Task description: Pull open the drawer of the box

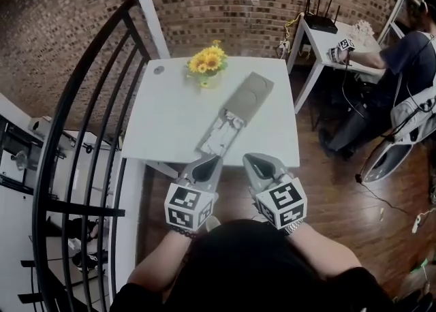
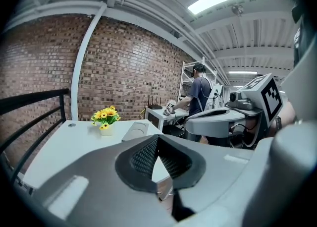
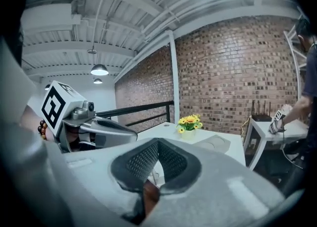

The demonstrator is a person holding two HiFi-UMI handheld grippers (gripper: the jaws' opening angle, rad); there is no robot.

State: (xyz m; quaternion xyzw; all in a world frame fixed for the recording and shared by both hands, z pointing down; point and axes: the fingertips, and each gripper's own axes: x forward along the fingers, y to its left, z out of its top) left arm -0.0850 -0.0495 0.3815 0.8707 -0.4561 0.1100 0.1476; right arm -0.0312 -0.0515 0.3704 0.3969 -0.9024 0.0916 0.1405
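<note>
Left tongs [image 1: 212,159] and right tongs [image 1: 251,160] pressed together, empty, at the tabletop's [image 1: 163,123] near edge. Box [image 1: 249,95] with drawer [image 1: 219,135] out lies just beyond, yellow flowers [image 1: 208,63] far-left of it. Black railing [image 1: 82,99] left, person [image 1: 407,58] far right.

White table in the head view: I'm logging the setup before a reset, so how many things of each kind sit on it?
Box with pulled-out drawer: 1
Pot of yellow flowers: 1
Small round grey disc: 1
Total: 3
</note>
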